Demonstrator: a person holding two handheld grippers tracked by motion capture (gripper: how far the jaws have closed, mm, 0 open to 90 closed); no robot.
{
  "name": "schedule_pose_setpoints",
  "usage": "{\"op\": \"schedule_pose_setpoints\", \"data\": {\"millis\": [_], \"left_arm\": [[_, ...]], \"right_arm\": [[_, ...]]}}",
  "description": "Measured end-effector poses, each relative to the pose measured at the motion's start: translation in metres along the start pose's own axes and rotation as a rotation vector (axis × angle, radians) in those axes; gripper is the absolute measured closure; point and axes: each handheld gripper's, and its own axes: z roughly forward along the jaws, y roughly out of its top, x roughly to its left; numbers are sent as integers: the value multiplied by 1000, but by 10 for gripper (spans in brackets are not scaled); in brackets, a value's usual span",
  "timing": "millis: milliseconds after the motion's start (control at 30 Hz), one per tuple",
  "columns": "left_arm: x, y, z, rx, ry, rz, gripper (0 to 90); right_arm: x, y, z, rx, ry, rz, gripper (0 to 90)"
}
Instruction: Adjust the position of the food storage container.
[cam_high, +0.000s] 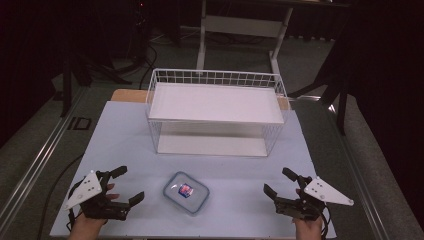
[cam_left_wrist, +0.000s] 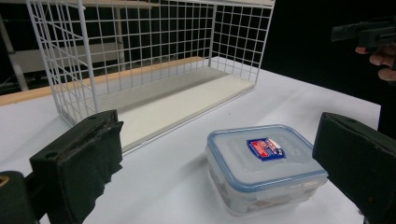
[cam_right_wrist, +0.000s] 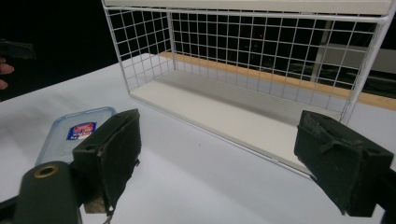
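left tool (cam_high: 126, 186) low at desk's (cam_high: 125, 130) near left corner, jaws spread wide, nothing between them. lidded plastic box (cam_high: 186, 191) flat on desk between both tools, near front edge, blue label up. white wire rack (cam_high: 216, 112) stands behind it. right tool (cam_high: 279, 183) at near right, jaws wide apart, empty.

the high view looked forward and down from above the person's side of the table (cam_high: 125, 130), taking in all of it. the left gripper view sat low near the table, facing across it toward the wire rack (cam_left_wrist: 140, 60). the right gripper view sat equally low, facing the same rack from the other side. all three shared the rack and the lidded container (cam_left_wrist: 264, 165).
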Motion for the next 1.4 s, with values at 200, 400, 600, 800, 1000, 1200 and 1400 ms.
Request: {"op": "schedule_pose_setpoints", "data": {"millis": [200, 400, 600, 800, 1000, 1200, 1400], "left_arm": [[-6, 11, -2, -9, -8, 6, 24], [-8, 24, -3, 43, -57, -39, 24], [-4, 28, 3, 73, -134, -57, 45], [1, 17, 14, 184, -190, -37, 311], [-2, 1, 21, 272, -206, -9, 634], [-8, -12, 29, 387, -242, 42, 887], [-35, -21, 49, 510, -318, 157, 900]], "right_arm": [[2, 1, -2, -13, 3, -2, 147], [5, 2, -3, -17, 11, -3, 147], [5, 1, -2, -21, 17, 3, 147], [6, 0, 0, -15, 20, 11, 147], [5, -1, 2, -7, 28, 30, 147], [5, -2, 3, -6, 34, 29, 147], [4, -3, 4, -5, 38, 42, 147]]}}
